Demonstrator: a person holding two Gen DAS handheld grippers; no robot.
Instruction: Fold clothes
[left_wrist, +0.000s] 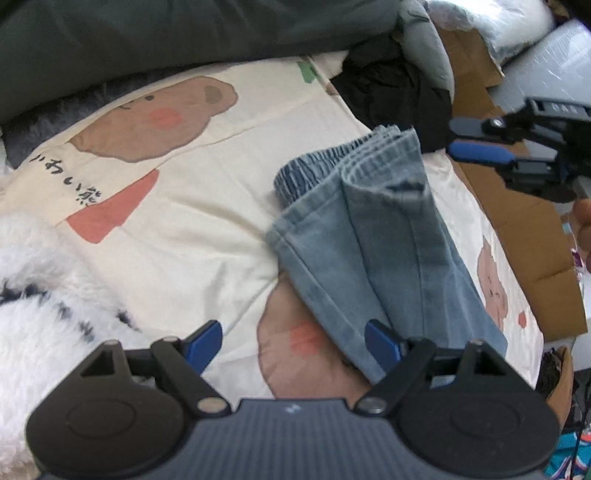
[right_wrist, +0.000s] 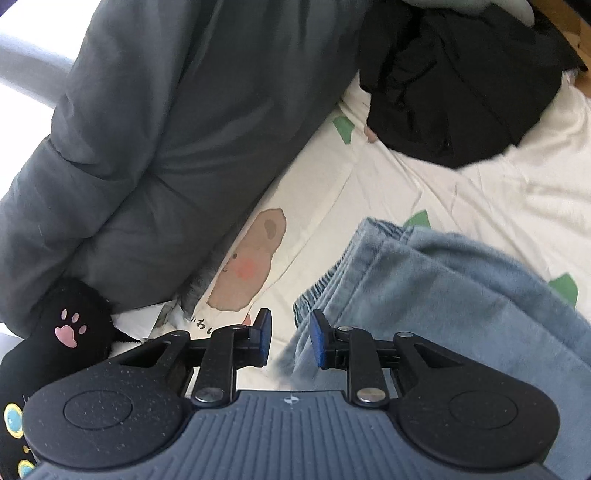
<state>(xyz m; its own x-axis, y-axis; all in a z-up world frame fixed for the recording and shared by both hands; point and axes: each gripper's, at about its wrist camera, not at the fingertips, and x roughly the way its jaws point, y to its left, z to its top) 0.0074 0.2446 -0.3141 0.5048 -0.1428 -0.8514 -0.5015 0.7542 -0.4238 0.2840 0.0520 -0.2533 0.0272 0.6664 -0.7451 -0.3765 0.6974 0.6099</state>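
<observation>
Light blue jeans (left_wrist: 369, 240), folded into a long narrow stack, lie on a cream bedsheet (left_wrist: 184, 229) printed with bears. My left gripper (left_wrist: 293, 343) stands wide open low over the sheet; its right fingertip sits at the jeans' near left edge and nothing is between the pads. My right gripper (left_wrist: 476, 142) hovers to the right of the jeans' waistband end. In the right wrist view, that right gripper (right_wrist: 291, 338) has its pads a narrow gap apart. A corner of the jeans (right_wrist: 461, 295) lies just below the gap, and the pads do not press on it.
A dark grey padded quilt (right_wrist: 166, 129) runs along the far side of the bed. A black garment (right_wrist: 461, 92) lies crumpled beyond the jeans. White fluffy fabric (left_wrist: 37, 295) is at the left, a black plush with a pink paw (right_wrist: 70, 325) nearby, cardboard (left_wrist: 535, 240) beside the bed.
</observation>
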